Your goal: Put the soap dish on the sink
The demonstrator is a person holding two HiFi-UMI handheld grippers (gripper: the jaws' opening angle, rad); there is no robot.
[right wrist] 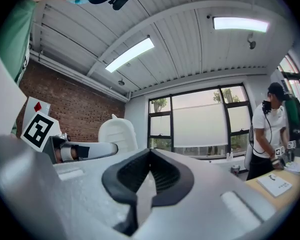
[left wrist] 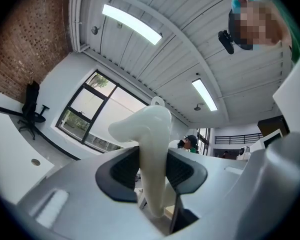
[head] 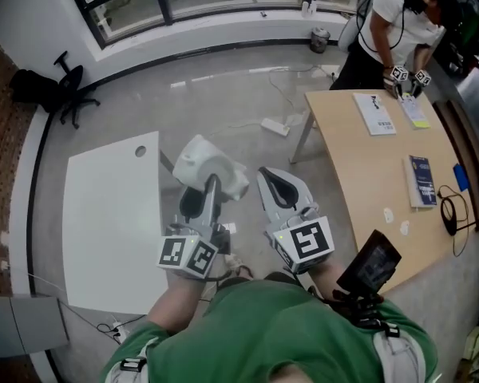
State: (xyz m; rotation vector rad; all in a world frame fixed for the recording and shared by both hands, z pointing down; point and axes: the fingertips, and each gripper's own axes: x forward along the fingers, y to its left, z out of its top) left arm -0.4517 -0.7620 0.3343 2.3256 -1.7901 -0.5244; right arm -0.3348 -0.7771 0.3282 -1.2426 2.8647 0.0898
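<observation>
The white soap dish (head: 208, 167) is held above the floor, in front of my body. My left gripper (head: 205, 187) is shut on its lower edge. In the left gripper view the soap dish (left wrist: 151, 144) stands up edge-on between the dark pads (left wrist: 121, 168), which press on both its sides. My right gripper (head: 275, 183) hangs just to the right of the left one, shut, with nothing between its pads (right wrist: 125, 176). From the right gripper view the soap dish (right wrist: 117, 133) shows beside the left gripper (right wrist: 85, 150). No sink is in view.
A white table (head: 112, 222) stands at the left and a wooden table (head: 375, 174) with papers and a book at the right. At its far end a person (head: 395, 26) works with grippers. An office chair (head: 68, 86) and a power strip (head: 275, 126) are on the floor.
</observation>
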